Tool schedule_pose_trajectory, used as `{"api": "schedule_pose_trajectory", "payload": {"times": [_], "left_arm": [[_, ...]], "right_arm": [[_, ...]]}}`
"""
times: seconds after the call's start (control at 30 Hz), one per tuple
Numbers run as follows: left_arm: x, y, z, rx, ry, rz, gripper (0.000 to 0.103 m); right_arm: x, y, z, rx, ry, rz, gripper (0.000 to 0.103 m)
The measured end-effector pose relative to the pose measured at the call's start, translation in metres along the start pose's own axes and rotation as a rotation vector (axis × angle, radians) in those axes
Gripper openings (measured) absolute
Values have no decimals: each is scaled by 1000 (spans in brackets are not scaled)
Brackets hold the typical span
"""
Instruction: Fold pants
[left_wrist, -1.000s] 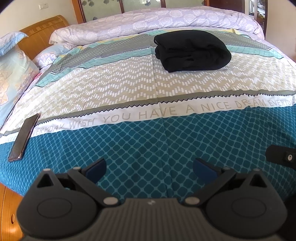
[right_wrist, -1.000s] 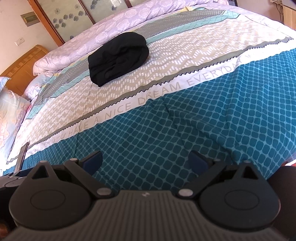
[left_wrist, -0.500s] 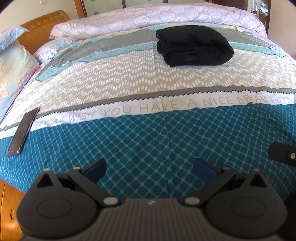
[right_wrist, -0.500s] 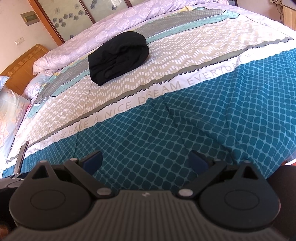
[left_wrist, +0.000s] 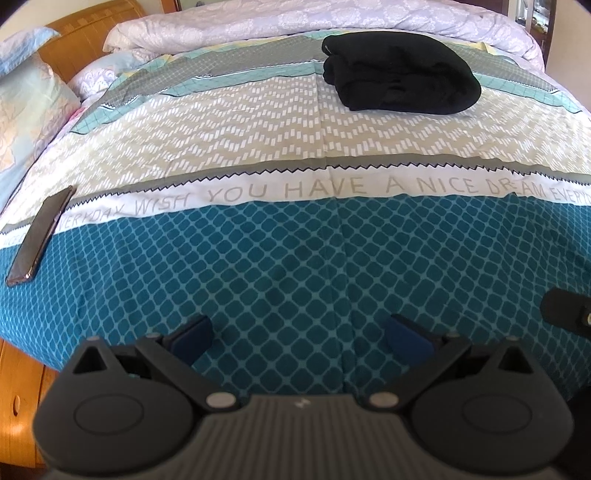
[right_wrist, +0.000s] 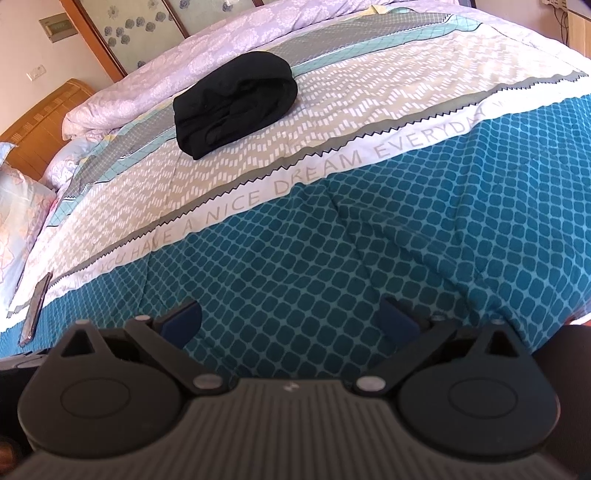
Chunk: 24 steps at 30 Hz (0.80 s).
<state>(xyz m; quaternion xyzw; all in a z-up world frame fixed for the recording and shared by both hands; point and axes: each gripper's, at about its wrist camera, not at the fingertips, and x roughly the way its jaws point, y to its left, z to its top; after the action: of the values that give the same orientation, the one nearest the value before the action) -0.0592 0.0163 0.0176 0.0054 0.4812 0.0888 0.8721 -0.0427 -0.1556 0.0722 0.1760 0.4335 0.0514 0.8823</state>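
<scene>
Left tool (left_wrist: 301, 334) spread, nearer folded pants (left_wrist: 400, 72); right tool (right_wrist: 290, 319) spread, unmoved.

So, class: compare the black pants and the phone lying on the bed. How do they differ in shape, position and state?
The pants form a thick, soft, folded bundle; the phone is thin, flat and rigid. The pants sit far back on the cream chevron band, towards the lilac quilt; the phone lies near the left edge, across the lettered stripe into the teal part. The pants are matt black; the phone's screen is glossy. Both rest on the bedspread, untouched by either open gripper.
</scene>
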Motion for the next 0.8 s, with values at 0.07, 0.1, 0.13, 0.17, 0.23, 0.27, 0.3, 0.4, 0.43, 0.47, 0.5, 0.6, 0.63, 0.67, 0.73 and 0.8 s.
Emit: {"api": "schedule_pose_trajectory", "payload": {"times": [0.07,0.1,0.13,0.17,0.23,0.27,0.3,0.4,0.43,0.47,0.5,0.6,0.63,0.67,0.73,0.8], "left_arm": [[0,0,0,-3,2,1,103],[0,0,-1,-2,1,2,103],[1,-1,0,-1,1,3,103],[1,-1,0,-1,3,5,103],[1,-1,0,0,6,6,103],[1,-1,0,-2,9,5,103],[1,-1,1,-4,12,4,103],[2,0,1,-8,16,-3,103],[2,1,1,-7,18,-4,103],[2,1,1,-7,19,-5,103],[2,1,1,-6,20,-5,103],[2,-1,3,-5,25,0,103],[2,-1,3,-5,26,2,103],[3,-2,3,-6,27,5,103],[3,-3,3,-1,27,12,103],[3,-5,3,6,26,17,103]], "right_arm": [[0,2,-1,-1,-3,-7,103],[1,2,-1,-3,-3,-9,103],[1,3,-1,-4,-3,-11,103],[1,3,-1,-5,-3,-13,103],[2,5,-1,-6,-3,-17,103],[2,5,-1,-8,-2,-18,103],[2,5,-1,-10,0,-19,103],[3,5,0,-15,4,-23,103],[3,6,-1,-17,5,-25,103],[3,7,-1,-19,6,-27,103],[3,8,-1,-20,6,-29,103],[4,9,-1,-20,8,-32,103],[4,9,-1,-20,8,-32,103],[4,9,-1,-19,7,-32,103],[4,10,-1,-19,7,-32,103],[4,8,0,-19,8,-29,103]]}}
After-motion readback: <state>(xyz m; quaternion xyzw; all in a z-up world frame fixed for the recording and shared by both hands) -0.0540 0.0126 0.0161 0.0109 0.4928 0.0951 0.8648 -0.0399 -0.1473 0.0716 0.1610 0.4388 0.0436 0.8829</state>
